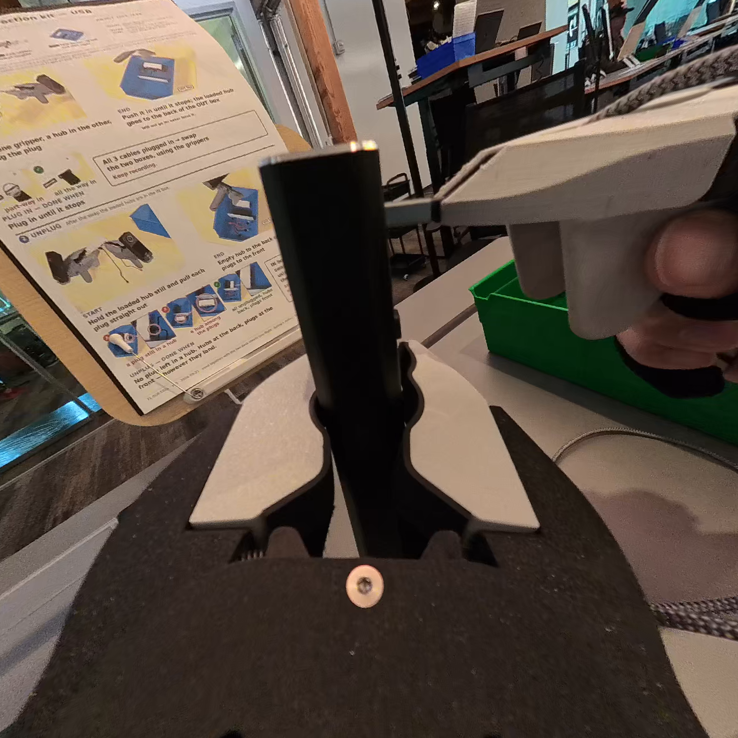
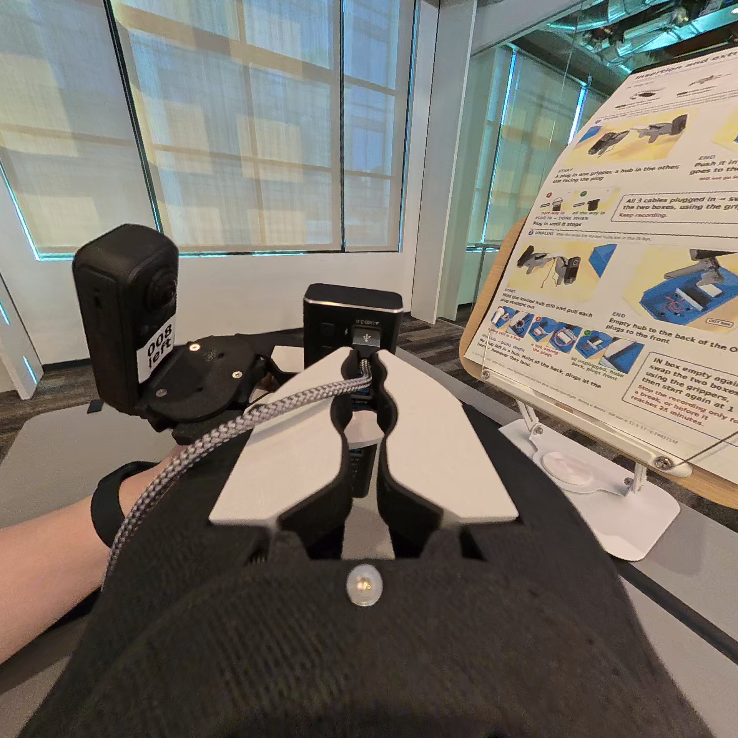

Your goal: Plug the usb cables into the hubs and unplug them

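Your green bin (image 1: 539,331) sits on the grey table (image 1: 599,499) at the right of the left wrist view. Only its near corner and one wall show; the right gripper and your thumb (image 1: 695,255) cover the rest, so you cannot tell what lies inside it.

Your left gripper (image 1: 361,383) is clamped on the black USB hub (image 1: 331,271), which stands upright between the pale fingers (image 1: 271,447). Your right gripper (image 2: 365,359) is pinched narrow on the dark USB plug (image 2: 366,339), whose metal end meets the hub's side at an upper port. How deep it is seated is hard to make out.

The braided grey cable (image 2: 223,431) runs from the plug back over the right gripper's left finger and off past your wrist (image 2: 60,535); its far end is cut off. The hub's lower ports are mostly hidden behind the right gripper's fingers.

An instruction sheet (image 2: 639,279) leans on a white stand (image 2: 599,515) beyond the grippers, its edges cropped in both views.
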Tool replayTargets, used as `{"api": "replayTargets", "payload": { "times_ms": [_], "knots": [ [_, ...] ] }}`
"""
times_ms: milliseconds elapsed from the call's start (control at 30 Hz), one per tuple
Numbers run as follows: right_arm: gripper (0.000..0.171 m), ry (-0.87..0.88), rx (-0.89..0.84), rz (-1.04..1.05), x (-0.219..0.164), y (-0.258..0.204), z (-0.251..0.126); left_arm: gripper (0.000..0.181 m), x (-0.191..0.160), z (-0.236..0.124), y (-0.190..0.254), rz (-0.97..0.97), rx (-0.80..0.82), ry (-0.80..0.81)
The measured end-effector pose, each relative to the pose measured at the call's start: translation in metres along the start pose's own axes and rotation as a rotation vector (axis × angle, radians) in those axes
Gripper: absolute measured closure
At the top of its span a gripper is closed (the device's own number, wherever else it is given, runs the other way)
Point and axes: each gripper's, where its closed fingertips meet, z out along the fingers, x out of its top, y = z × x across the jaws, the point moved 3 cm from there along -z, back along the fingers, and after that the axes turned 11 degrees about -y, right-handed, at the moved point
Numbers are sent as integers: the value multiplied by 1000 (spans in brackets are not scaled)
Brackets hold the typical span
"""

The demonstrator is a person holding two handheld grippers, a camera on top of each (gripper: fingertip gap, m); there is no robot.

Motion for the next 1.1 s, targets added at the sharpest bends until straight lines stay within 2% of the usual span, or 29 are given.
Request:
{"api": "replayTargets", "payload": {
  "times_ms": [33,133,233,333,467,567,700,800,933,1100],
  "knots": [
    [164,7,4,7,1,0,0,150,1,1,0,-14,-12,1],
    [162,-57,63,-65,1,1,1,149,4,0,-6,-95,-70,-25],
    [127,-220,112,-101,-9,9,-3,149,10,-15,-23,-147,-35,-23],
    [121,-400,294,-135,-27,3,-20,149,12,-36,-42,-150,-20,-31],
    [93,-544,604,-202,-56,-30,-42,150,9,-53,-61,-162,9,-49],
    [73,-729,725,-357,-93,-58,-51,151,0,-57,-73,-155,45,-84],
    [74,-980,664,-580,-140,-68,-45,151,-13,-60,-85,-172,49,-130],
    [77,-1112,645,-581,-171,-68,-33,150,-16,-65,-91,-193,43,-124],
    [89,-1269,420,-632,-210,-31,-9,151,-13,-72,-93,-223,9,-85],
    [97,-1453,305,-525,-234,-4,-16,150,-12,-75,-91,-242,-40,-64]
  ]
}}
